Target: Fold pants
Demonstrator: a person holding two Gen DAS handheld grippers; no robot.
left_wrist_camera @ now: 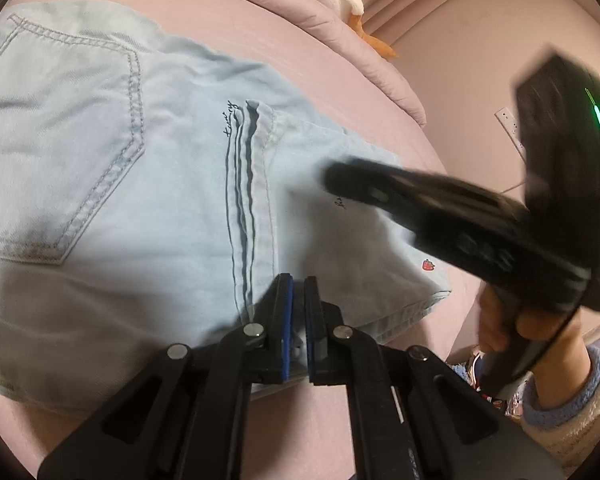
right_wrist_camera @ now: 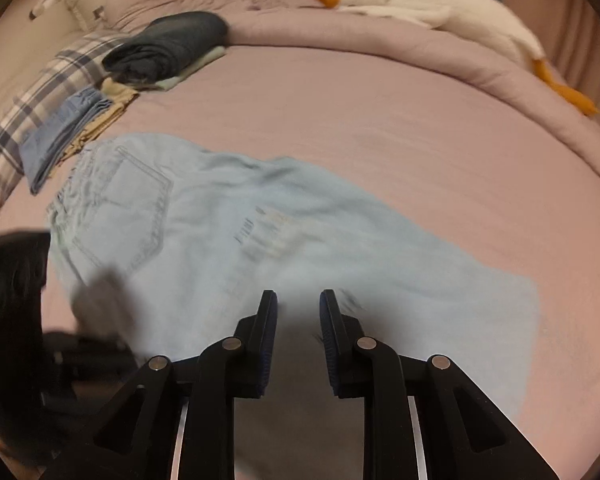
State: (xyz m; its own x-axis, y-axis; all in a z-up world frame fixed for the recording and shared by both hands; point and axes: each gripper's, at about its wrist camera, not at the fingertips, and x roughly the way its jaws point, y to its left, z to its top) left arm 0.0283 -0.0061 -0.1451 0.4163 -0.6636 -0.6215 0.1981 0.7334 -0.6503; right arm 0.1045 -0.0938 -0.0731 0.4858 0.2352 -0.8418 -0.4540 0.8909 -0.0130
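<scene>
Light blue jeans (left_wrist_camera: pixel 172 184) lie folded flat on the pink bed sheet (left_wrist_camera: pixel 300 52), back pocket at the left and a hem with a small strawberry mark at the right. My left gripper (left_wrist_camera: pixel 298 284) sits at the near edge of the jeans. Its blue pads are almost together, with pale fabric showing in the narrow gap. In the right wrist view the jeans (right_wrist_camera: pixel 260 240) spread out ahead, blurred. My right gripper (right_wrist_camera: pixel 299 300) hovers open over their near part with nothing between its pads. The left wrist view shows it (left_wrist_camera: pixel 336 178) as a blurred black shape over the right leg.
A person's hand (left_wrist_camera: pixel 500 328) in a fuzzy sleeve holds the right gripper. Folded clothes (right_wrist_camera: pixel 168 48) and a blue folded piece (right_wrist_camera: pixel 60 140) lie by a plaid pillow (right_wrist_camera: pixel 24 120) at the far left. A white goose plush (right_wrist_camera: pixel 420 4) rests on the rolled duvet (right_wrist_camera: pixel 380 44) behind.
</scene>
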